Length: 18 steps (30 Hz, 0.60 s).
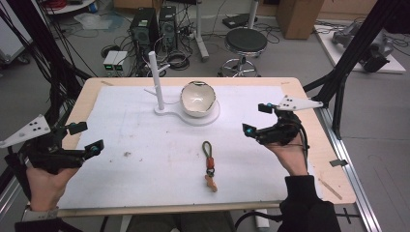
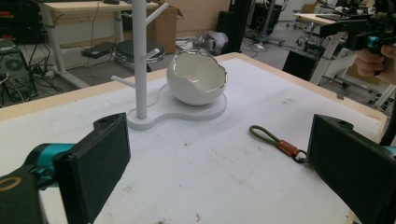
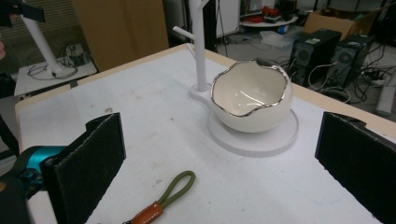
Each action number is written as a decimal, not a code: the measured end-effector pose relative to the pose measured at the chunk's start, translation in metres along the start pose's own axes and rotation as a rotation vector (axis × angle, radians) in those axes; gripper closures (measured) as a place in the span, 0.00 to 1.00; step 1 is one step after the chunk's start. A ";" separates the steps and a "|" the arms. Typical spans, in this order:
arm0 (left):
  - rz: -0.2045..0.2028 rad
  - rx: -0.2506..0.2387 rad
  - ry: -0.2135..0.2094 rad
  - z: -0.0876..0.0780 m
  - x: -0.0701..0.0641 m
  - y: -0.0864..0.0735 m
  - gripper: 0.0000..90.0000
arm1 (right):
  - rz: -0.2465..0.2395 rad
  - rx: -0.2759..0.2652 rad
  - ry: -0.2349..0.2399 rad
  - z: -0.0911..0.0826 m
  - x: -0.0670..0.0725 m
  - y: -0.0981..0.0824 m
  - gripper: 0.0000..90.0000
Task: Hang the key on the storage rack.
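Both the left gripper point(image 1: 88, 137) and right gripper point(image 1: 256, 119) are held wide apart, empty. The egg-shaped bowl point(image 1: 197, 98) could be toppled off its stand base point(image 1: 212, 116) if clipped during any reach for the keychain strap point(image 1: 210, 165).

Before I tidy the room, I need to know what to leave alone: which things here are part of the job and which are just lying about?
Likely the job, on the table:
- olive loop strap
- white peg stand
- egg-shaped bowl
- left tongs and right tongs, both open and empty

Just lying about, on the floor behind:
- black stool
- computer towers
- cardboard box
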<state>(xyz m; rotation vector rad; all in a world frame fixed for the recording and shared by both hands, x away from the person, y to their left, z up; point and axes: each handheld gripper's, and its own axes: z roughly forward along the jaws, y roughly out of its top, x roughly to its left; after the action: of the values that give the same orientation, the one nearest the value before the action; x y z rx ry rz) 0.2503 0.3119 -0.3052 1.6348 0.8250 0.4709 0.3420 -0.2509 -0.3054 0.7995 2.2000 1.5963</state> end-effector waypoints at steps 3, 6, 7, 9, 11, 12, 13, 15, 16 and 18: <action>-0.002 -0.002 0.004 -0.003 0.000 -0.002 0.07 | -0.009 0.022 0.000 0.014 0.005 0.001 0.01; -0.007 0.002 0.007 -0.006 0.001 -0.003 0.07 | -0.017 0.032 0.001 0.029 0.007 0.000 0.01; -0.007 0.002 0.007 -0.006 0.001 -0.003 0.07 | -0.017 0.032 0.001 0.029 0.007 0.000 0.01; -0.010 0.005 0.009 -0.006 0.001 -0.004 0.07 | -0.002 0.056 0.015 0.047 0.008 -0.002 0.01; -0.010 0.011 0.010 -0.005 0.002 -0.005 0.07 | 0.004 0.087 0.026 0.058 0.009 -0.004 0.01; -0.010 0.010 0.012 -0.004 0.002 -0.005 0.07 | -0.004 0.100 0.033 0.063 0.010 -0.006 0.01; -0.010 0.010 0.012 -0.004 0.002 -0.005 0.07 | -0.010 0.120 0.045 0.069 0.012 -0.007 0.01; -0.012 0.009 0.024 -0.003 0.002 -0.006 0.07 | -0.026 0.140 0.049 0.079 0.015 -0.013 0.01; -0.013 0.010 0.023 -0.002 0.002 -0.006 0.07 | -0.023 0.138 0.046 0.083 0.015 -0.018 0.01; -0.013 0.009 0.022 -0.002 0.001 -0.006 0.07 | 0.009 0.190 0.063 0.094 0.013 -0.025 0.01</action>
<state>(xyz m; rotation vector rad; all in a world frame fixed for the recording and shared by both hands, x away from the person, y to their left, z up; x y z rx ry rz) 0.2484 0.3144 -0.3111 1.6344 0.8554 0.4774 0.3765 -0.1762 -0.3594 0.8218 2.4240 1.4497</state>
